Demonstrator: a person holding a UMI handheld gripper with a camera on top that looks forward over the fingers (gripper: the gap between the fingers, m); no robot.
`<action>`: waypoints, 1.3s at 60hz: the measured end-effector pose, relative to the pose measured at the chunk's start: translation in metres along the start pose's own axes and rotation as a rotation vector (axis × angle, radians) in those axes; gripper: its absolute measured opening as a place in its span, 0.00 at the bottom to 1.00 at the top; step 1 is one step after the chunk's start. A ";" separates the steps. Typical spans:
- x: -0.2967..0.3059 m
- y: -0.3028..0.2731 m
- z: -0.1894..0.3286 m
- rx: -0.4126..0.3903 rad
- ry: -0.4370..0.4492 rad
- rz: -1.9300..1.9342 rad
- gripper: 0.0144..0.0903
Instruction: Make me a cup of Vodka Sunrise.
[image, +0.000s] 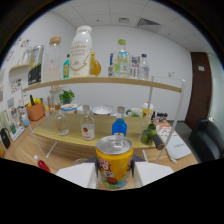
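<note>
Between your tool's (114, 172) fingers sits the yellow can (114, 161), apparently clamped; tilt and it could spill.

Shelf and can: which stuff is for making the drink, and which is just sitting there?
For the drink: yellow can between the gripper fingers; clear bottle, possibly vodka.

Just sitting there: white jug, blue bottle, plant, bowl, limes.

tool (114, 176) with two pale, flat, broad fingers (75, 175), dark inner pads
</note>
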 end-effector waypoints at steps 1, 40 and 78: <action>0.000 0.003 0.001 -0.004 0.004 -0.028 0.48; -0.003 -0.016 0.024 -0.008 0.242 -1.434 0.48; -0.028 -0.042 0.003 0.042 0.267 -1.628 0.48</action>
